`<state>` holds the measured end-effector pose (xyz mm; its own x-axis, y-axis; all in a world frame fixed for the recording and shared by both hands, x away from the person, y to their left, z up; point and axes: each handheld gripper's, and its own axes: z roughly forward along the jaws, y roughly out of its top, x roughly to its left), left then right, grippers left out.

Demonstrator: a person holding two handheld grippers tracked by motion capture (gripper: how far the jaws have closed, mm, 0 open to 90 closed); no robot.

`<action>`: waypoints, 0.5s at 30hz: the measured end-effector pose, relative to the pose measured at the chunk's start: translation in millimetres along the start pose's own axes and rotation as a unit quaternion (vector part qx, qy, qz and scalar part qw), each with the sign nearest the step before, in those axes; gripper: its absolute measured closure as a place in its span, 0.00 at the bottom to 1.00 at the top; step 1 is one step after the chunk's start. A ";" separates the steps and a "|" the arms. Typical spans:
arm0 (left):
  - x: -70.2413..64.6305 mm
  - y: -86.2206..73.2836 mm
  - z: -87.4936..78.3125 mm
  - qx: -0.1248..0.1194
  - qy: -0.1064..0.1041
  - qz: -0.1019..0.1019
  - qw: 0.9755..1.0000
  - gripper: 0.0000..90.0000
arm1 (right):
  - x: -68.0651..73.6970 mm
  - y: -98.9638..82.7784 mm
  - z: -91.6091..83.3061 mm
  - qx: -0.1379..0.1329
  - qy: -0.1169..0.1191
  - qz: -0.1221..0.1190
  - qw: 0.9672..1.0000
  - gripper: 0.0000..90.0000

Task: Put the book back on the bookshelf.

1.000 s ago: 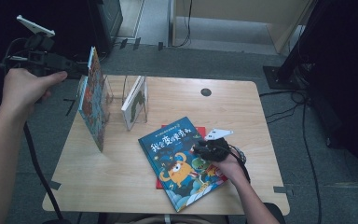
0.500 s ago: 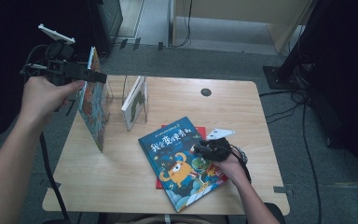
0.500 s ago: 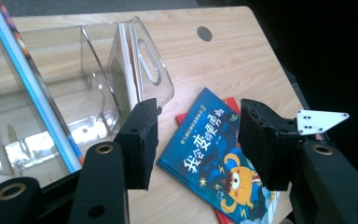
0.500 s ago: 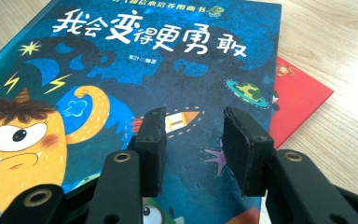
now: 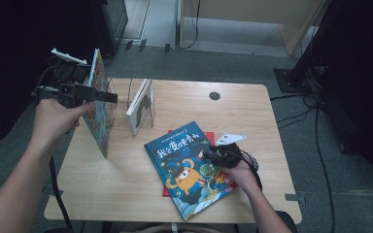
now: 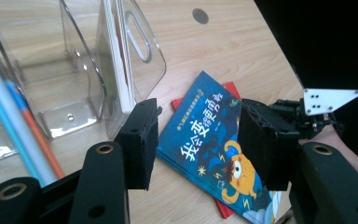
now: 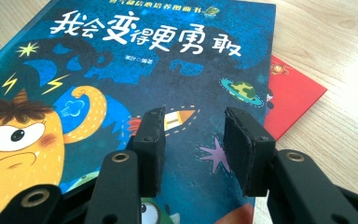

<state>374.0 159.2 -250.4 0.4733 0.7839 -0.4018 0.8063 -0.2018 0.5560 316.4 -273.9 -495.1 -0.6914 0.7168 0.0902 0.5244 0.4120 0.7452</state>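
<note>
At the lower middle of the high view, a blue picture book (image 5: 189, 170) is seen lying flat on the table (image 5: 126, 194), stacked on a red book (image 5: 167, 191) of which only edges peek out. The right gripper (image 5: 212, 156) is rested just over the blue cover's right half; in the right gripper view its jaws are seen spread apart with nothing pinched between them — only the printed cover lies behind the pads.

The blue book is judged stiff, thin and fairly light, with a glossy cover that may slip under foam pads. Lying flat, it offers no face to clamp; it is best taken by a free edge or corner — the right edge, where it overhangs the red book, looks the most reachable. The red book beneath could be dragged along if the edge is not separated first.

Farther up and to the left, a clear plastic book rack (image 5: 143, 104) is stood on the table with a white-spined book (image 5: 138, 104) upright in one slot; empty slots are seen in the left gripper view. At the left of the frame a large book (image 5: 99, 107) is stood on edge beside the left gripper (image 5: 109, 97), whose jaws are held apart and empty in its own view. This standing book and the rack's dividers are what would be in the way of a book carried to the rack.
</note>
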 end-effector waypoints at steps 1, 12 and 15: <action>-0.8 -1.4 1.3 0.001 0.001 0.002 1.000 0.54 | -0.1 -0.1 0.1 0.000 0.000 0.000 1.000 0.65; -9.0 -29.7 30.8 0.009 -0.012 0.018 1.000 0.53 | -0.7 -0.2 -0.7 -0.002 -0.001 0.000 1.000 0.65; -9.5 -36.2 35.7 0.007 -0.013 0.020 1.000 0.53 | -1.0 -0.3 -1.0 -0.004 -0.002 -0.001 1.000 0.65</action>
<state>353.0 138.1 -292.7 0.5138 0.7598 -0.3984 0.7917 -0.2410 0.5613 316.4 -275.3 -494.8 -0.6900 0.7186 0.0867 0.5200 0.4089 0.7499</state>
